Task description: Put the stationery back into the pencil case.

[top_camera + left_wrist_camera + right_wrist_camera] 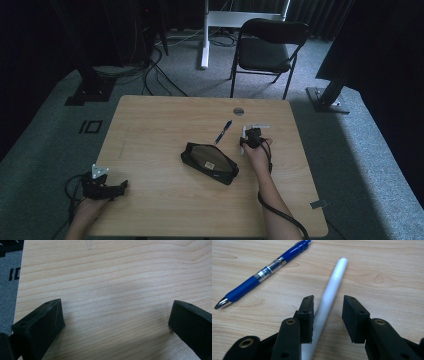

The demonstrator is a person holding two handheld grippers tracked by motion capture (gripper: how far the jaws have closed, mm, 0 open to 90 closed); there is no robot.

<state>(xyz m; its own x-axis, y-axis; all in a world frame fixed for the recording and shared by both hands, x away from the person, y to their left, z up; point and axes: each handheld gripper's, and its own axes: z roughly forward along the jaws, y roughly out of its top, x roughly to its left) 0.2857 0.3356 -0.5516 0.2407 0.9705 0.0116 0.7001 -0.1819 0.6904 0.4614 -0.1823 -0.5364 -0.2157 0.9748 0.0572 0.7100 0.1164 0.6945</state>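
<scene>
A white pen (334, 277) lies on the wooden table (160, 125), and my right gripper (329, 302) straddles it. The pen rests against one jaw, a gap shows at the other, and the jaws stand open. In the high view this right gripper (251, 135) is at the table's right of centre, over the white pen (243, 142). A blue pen (262, 272) lies to its left, also seen as a blue pen (223, 132) from above. My left gripper (116, 188) rests at the near left corner, and the left gripper (117, 312) stands wide open over bare wood.
A black zipped pouch (209, 162) lies in the middle of the table, between the two hands. A round grommet hole (238, 111) sits near the far edge. A black chair (267, 50) and stand legs are on the carpet beyond the table.
</scene>
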